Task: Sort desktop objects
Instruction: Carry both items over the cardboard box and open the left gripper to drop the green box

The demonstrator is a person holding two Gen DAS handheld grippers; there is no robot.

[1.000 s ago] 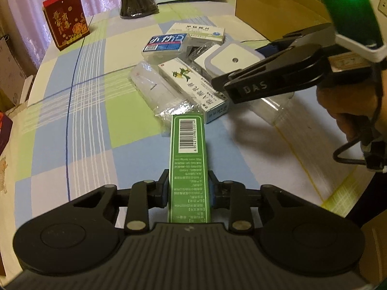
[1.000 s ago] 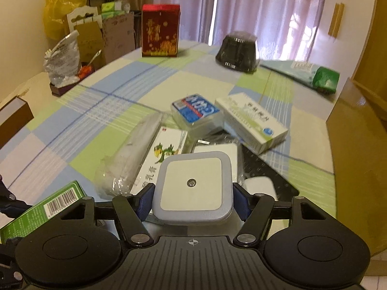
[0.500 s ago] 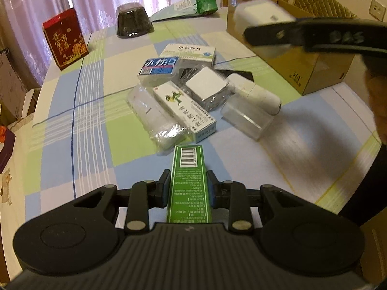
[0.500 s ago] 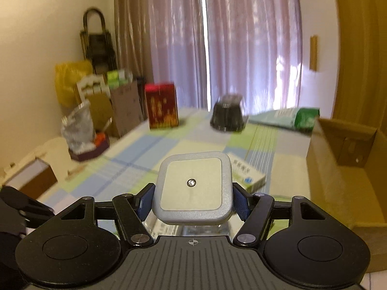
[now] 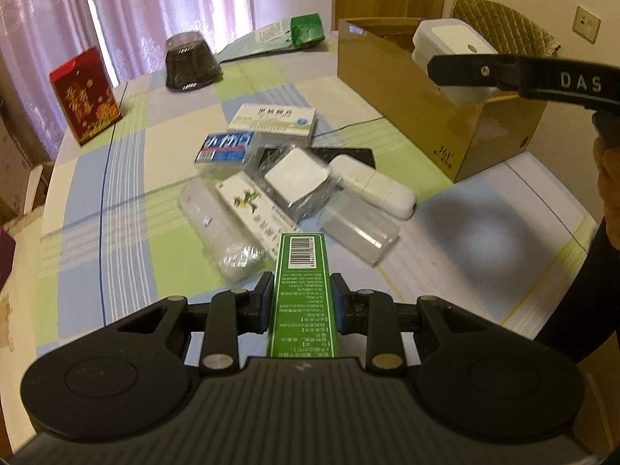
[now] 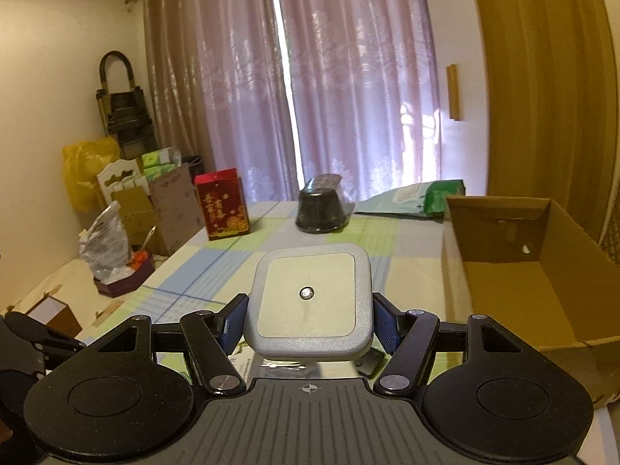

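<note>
Above the checked tablecloth point(image 5: 128, 209), left gripper point(image 5: 301, 297) clamping slim green carton point(image 5: 303, 286), right gripper point(image 6: 310, 317) clamping rounded-square grey plastic device point(image 6: 310, 302).

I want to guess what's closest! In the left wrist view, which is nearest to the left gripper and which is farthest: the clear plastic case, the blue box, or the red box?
From the left gripper:
1. Clear plastic case, just ahead, slightly right.
2. Blue box, mid-table.
3. Red box, far left, standing upright.

Both wrist cams fwd, shared table point(image 5: 128, 209)

A slim green carton point(image 5: 303, 294) with a barcode and a rounded grey-white square device point(image 6: 310, 302), each held level above the table.
</note>
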